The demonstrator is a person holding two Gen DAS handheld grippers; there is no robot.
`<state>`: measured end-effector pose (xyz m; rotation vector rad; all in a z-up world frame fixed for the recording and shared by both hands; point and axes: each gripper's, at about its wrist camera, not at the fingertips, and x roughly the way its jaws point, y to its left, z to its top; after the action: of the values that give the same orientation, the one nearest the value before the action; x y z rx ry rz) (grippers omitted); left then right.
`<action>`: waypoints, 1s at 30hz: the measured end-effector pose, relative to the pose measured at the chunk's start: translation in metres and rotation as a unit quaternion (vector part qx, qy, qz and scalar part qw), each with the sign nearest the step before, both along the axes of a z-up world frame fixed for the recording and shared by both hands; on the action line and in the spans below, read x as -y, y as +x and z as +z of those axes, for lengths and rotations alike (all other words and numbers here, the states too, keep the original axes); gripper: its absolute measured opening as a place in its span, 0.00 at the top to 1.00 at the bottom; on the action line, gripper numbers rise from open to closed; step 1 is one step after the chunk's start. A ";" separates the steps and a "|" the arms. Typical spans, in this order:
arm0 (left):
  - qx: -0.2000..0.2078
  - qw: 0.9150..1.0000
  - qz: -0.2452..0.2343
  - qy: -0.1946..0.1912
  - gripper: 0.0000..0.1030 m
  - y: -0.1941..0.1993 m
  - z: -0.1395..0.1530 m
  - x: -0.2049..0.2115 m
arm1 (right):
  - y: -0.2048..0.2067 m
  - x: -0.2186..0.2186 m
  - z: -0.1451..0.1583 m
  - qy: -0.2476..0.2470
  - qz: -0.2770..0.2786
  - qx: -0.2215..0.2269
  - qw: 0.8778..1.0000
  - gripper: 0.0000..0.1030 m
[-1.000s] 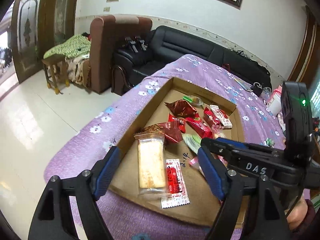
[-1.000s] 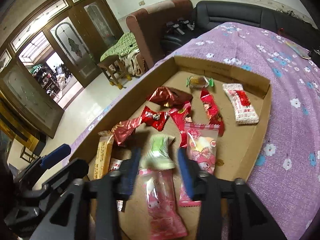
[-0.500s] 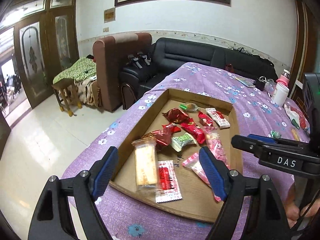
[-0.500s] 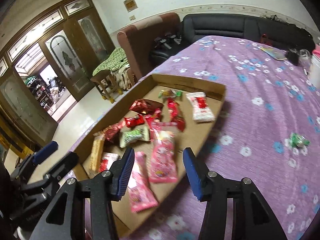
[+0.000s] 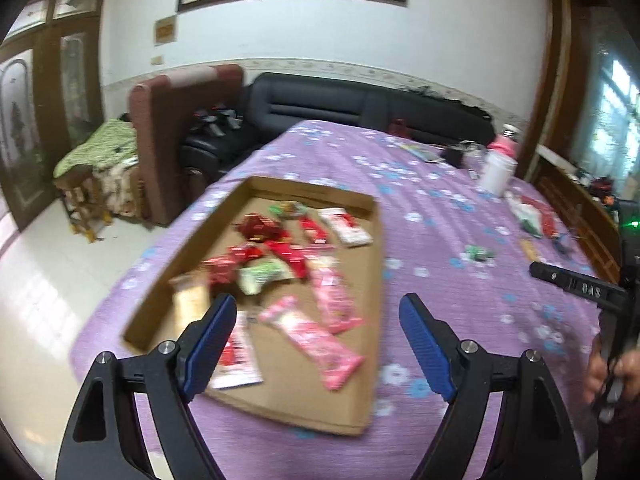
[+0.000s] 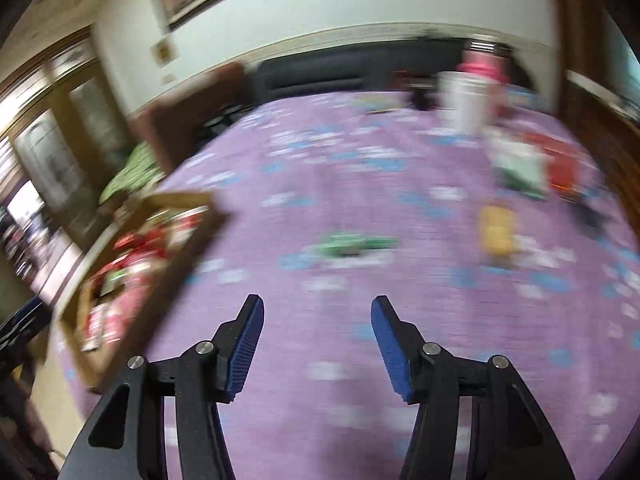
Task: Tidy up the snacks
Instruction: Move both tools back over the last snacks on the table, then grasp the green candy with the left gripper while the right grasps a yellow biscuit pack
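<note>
- The left gripper [image 5: 316, 326] hangs over the near end of a shallow cardboard tray [image 5: 376, 264], its blue-padded jaws spread wide with nothing between them.
- The right gripper [image 6: 317, 336] is over bare purple flowered tablecloth [image 6: 360, 160]; its jaws are opening and empty.
- In the left wrist view, the right tool's black body shows at the right edge, with white letters reading "DAS" [image 5: 592, 290] and a green light [image 5: 635, 223] above; a hand [image 5: 612, 368] grips it below.
- The tray lies on the cloth and holds the gathered snacks: two pink packets [image 5: 312, 330] nearest, a green-and-white packet [image 5: 262, 274], several red wrappers [image 5: 256, 226], a pale biscuit pack [image 5: 191, 300], and a red-and-white sachet [image 5: 236, 356]. Their printing is too blurred to read.
- Loose snacks are still on the cloth, well apart from the tray: a small green candy [image 6: 352, 244], a yellow packet [image 6: 496, 232], and a green-white and red heap [image 6: 536, 168] farther back.
- A white cup [image 5: 496, 176] and a pink-topped bottle [image 5: 505, 145] stand near the far edge, before a black sofa [image 5: 360, 104].
</note>
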<state>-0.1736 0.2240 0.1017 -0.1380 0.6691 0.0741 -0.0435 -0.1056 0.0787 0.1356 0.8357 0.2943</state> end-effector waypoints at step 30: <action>-0.062 0.965 -0.246 0.070 0.20 0.160 -0.044 0.201 | 0.120 0.105 -0.068 0.015 -0.125 -0.050 0.991 0.66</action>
<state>-0.0131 0.0235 0.0578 0.1725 0.8048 -0.3510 0.0761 -0.2101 0.0112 0.2829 0.9027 0.0641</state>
